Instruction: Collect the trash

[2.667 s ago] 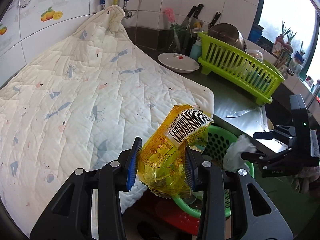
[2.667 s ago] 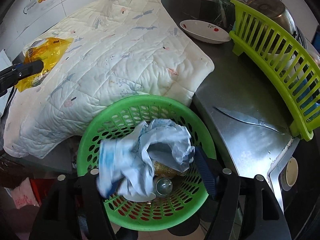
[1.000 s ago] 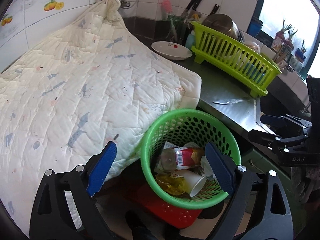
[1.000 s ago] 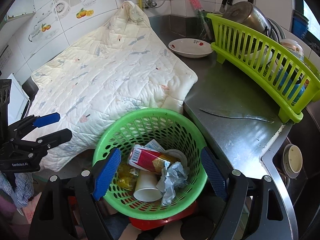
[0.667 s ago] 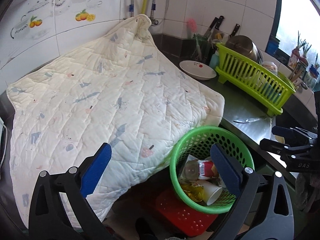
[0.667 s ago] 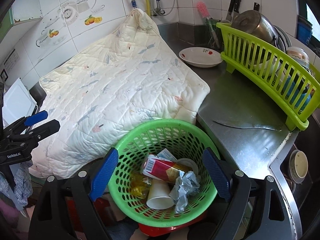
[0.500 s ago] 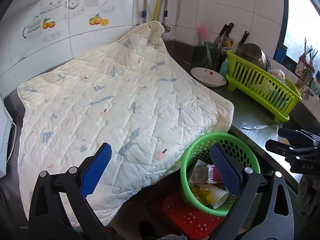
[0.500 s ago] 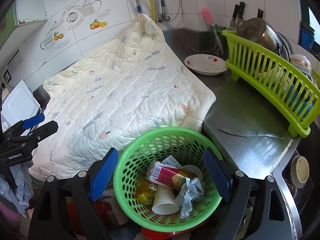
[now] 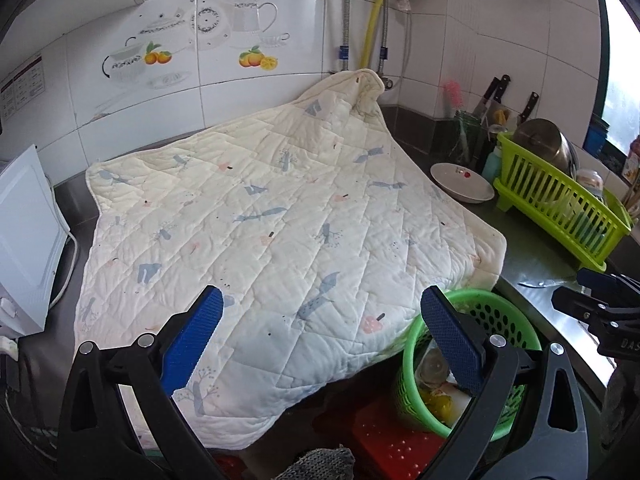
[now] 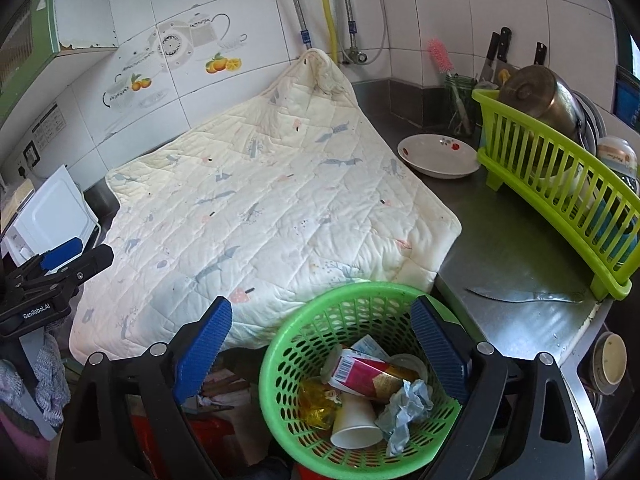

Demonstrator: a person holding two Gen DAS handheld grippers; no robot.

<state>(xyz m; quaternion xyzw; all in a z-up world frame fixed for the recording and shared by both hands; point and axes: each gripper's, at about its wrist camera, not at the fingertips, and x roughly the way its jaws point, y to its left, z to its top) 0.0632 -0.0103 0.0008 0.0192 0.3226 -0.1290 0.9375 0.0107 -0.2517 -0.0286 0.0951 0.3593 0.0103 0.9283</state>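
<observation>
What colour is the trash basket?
Bright green basket, clearest in the right wrist view.

Quilted cream blanket (image 10: 260, 208) spread over steel worktop (image 10: 516, 248), far corner propped against tiled wall (image 10: 420, 8). White bowl (image 10: 438, 156) just beside blanket's right edge. Lime dish rack (image 10: 560, 184) at right, metal pot (image 10: 540, 96) in it. Knife (image 10: 524, 295) flat on worktop, near rack's foot. Pink brush (image 10: 440, 56) in jar at corner, knives (image 10: 496, 56) on wall behind. White appliance (image 9: 24, 240) at left.
</observation>
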